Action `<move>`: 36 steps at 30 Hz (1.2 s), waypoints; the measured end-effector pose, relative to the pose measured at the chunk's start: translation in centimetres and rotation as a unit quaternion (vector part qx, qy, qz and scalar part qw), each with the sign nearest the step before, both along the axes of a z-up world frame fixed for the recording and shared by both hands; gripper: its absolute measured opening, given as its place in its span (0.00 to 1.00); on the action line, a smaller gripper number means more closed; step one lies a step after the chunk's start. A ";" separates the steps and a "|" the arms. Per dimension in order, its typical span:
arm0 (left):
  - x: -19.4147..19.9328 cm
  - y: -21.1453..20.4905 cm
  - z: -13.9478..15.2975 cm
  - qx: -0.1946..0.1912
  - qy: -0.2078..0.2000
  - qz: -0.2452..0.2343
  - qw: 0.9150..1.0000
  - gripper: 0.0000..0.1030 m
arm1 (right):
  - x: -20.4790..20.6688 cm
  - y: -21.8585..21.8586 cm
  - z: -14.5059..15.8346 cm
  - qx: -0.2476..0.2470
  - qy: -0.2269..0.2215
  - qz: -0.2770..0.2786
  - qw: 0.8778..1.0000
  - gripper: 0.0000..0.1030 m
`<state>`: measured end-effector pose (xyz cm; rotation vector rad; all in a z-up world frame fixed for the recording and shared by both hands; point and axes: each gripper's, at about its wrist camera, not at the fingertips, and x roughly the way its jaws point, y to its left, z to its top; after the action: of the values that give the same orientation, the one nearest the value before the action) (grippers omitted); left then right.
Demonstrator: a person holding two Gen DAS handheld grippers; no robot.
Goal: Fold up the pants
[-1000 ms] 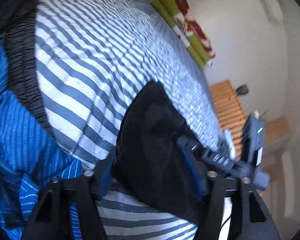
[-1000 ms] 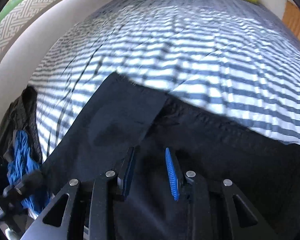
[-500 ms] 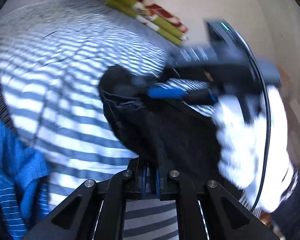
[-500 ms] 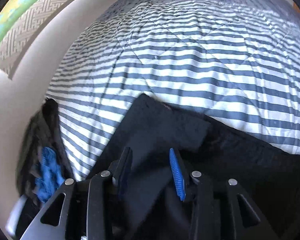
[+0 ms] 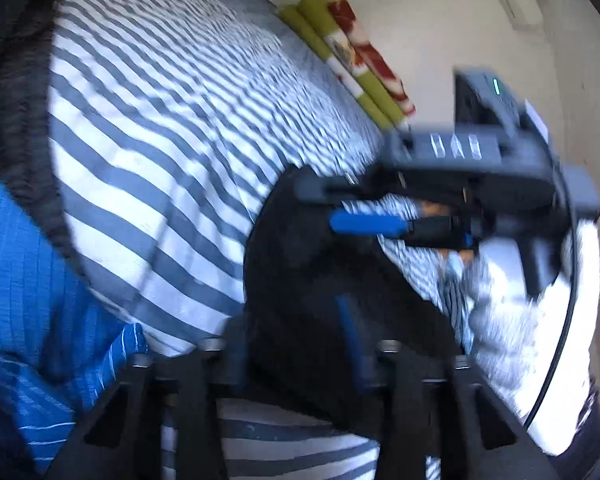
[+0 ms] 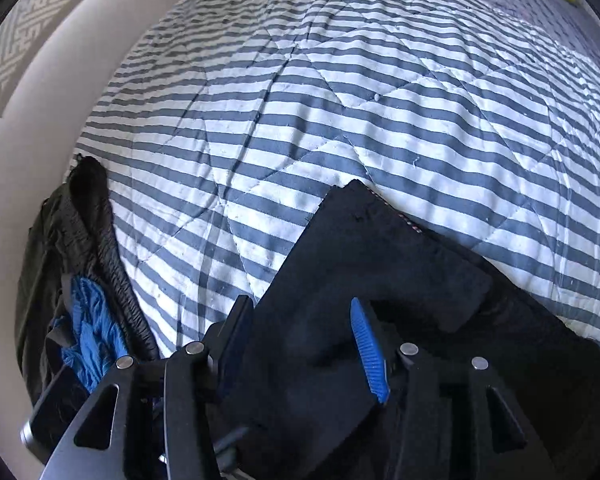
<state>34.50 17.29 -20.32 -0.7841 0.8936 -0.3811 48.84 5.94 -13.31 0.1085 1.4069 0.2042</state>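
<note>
Right now you are working over the dark pants [image 6: 372, 280], which are lying on the striped bedspread [image 6: 340, 100] with one flat folded panel reaching toward twelve o'clock in the right wrist view and the rest of the cloth spreading off toward four o'clock. Your right gripper [image 6: 304, 344] is pointing steeply down at that panel; its jaws have just been opening and are standing apart, with the dark cloth lying between the blue pad [image 6: 368, 352] and the other finger, and the pads are not pressing on it. Your left gripper [image 5: 296, 344] is sitting low at six o'clock in its own view, its jaws have just been opening a little from a near-closed pinch, and they are standing apart with the edge of the pants [image 5: 308, 280] bunched between the fingers; the blur is too heavy to tell whether the pads are touching the cloth. From that same camera you are seeing the right gripper [image 5: 340, 208] reaching in from three o'clock, its fingers hovering over the upper edge of the pants, with a white glove [image 5: 512, 300] behind it. At nine o'clock a blue garment [image 5: 28, 280] is lying beside a dark gathered one [image 5: 24, 128], and at one o'clock folded green and red blankets [image 5: 352, 60] are resting against the wall.
</note>
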 end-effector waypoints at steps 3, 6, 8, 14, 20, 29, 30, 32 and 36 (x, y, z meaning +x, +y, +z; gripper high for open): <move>-0.1 -0.3 0.4 0.003 -0.028 -0.009 1.000 0.06 | 0.2 1.0 -0.1 -0.003 0.009 0.005 1.000 0.45; -0.7 -1.0 1.7 0.015 -0.075 -0.029 0.997 0.06 | 0.3 2.0 -0.2 -0.013 0.017 0.018 1.000 0.45; -0.9 -1.5 1.9 0.025 -0.081 -0.040 0.996 0.06 | 0.5 2.7 -0.4 -0.020 0.028 0.024 0.999 0.45; -1.1 -1.8 1.9 0.027 -0.080 -0.046 0.995 0.06 | 0.0 4.9 -1.0 -0.081 0.051 0.067 0.993 0.40; -1.1 -2.6 2.5 0.042 -0.083 -0.058 0.994 0.06 | -0.9 4.1 -1.3 -0.086 0.063 0.059 0.993 0.03; -2.3 -3.0 5.4 0.039 -0.063 -0.088 0.993 0.34 | -4.8 -3.8 4.4 -0.007 -0.003 -0.007 1.000 0.03; -2.8 -3.3 6.0 0.047 -0.068 -0.094 0.992 0.34 | -5.6 -5.2 5.3 0.002 -0.010 -0.016 1.000 0.03; -3.4 -3.9 7.0 0.057 -0.076 -0.102 0.990 0.35 | -7.6 -8.5 7.4 0.012 -0.030 -0.039 0.999 0.03; -4.1 -6.5 8.2 0.064 -0.068 -0.119 0.988 0.35 | -11.9 -15.1 10.3 0.019 -0.063 -0.093 0.993 0.03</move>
<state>30.43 10.77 -12.07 -0.5267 0.8757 -0.5746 36.95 -9.20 -2.98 0.2534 1.2584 0.0816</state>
